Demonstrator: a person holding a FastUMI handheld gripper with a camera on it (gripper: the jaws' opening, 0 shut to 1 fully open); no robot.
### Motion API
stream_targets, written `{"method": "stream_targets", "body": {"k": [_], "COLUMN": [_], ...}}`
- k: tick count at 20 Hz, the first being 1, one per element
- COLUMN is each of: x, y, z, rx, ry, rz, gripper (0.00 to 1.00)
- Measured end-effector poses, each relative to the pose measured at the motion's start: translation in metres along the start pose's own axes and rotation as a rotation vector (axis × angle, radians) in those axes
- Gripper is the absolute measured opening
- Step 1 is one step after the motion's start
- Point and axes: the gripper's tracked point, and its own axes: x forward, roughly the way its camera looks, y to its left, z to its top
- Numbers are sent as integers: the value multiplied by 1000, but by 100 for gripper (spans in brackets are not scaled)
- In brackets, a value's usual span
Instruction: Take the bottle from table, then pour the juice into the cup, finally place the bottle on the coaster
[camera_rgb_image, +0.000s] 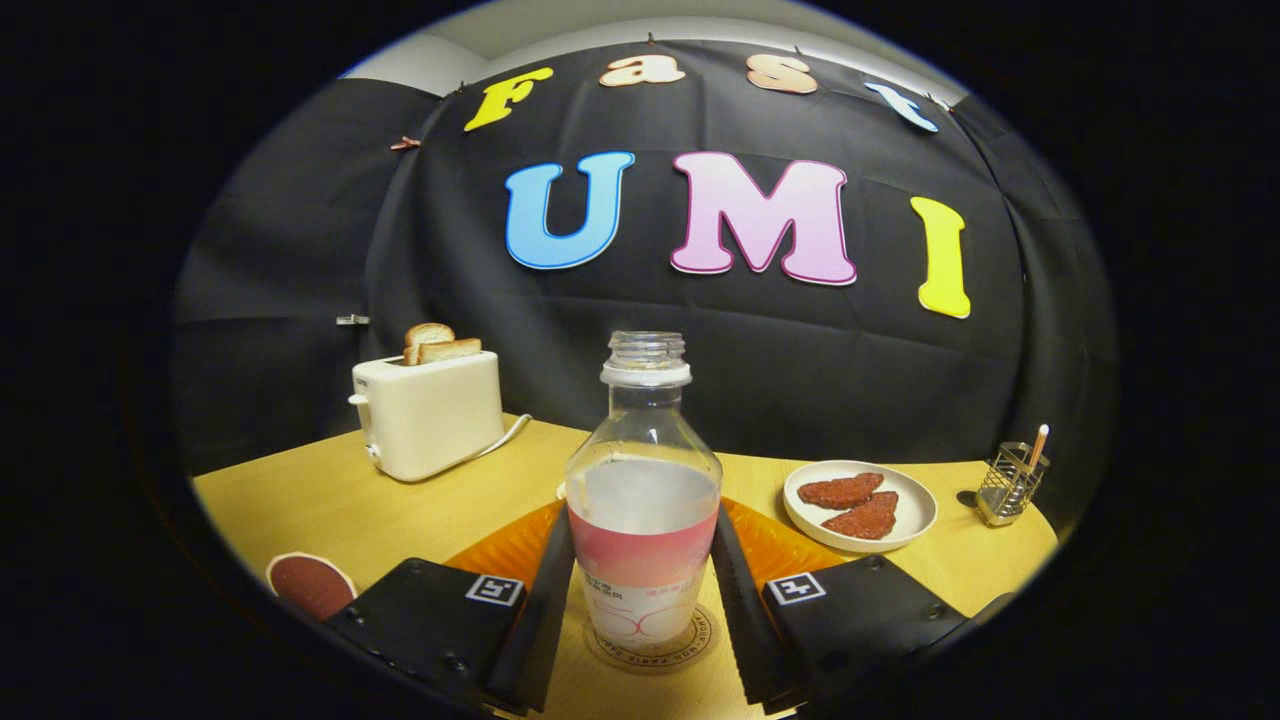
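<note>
Gripper (642, 600) fingers flank the uncapped bottle (643, 500), which we see standing on the coaster (650, 655); whether they press or have released, we cannot tell. Risk: a skewed withdrawal could tip the bottle and spill the juice.

A clear bottle (644, 500) with a pink label band stood on a pale printed coaster (650, 650), beside a cream toaster (428, 413), white plate (915, 523), yellow table (400, 510) and orange mat (510, 548).
</note>
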Motion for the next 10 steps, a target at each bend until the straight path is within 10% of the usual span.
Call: {"method": "stream_targets", "body": {"k": [10], "x": [9], "y": [-19], "z": [-16], "rx": [50], "ry": [-15], "rz": [-83], "gripper": [74]}}
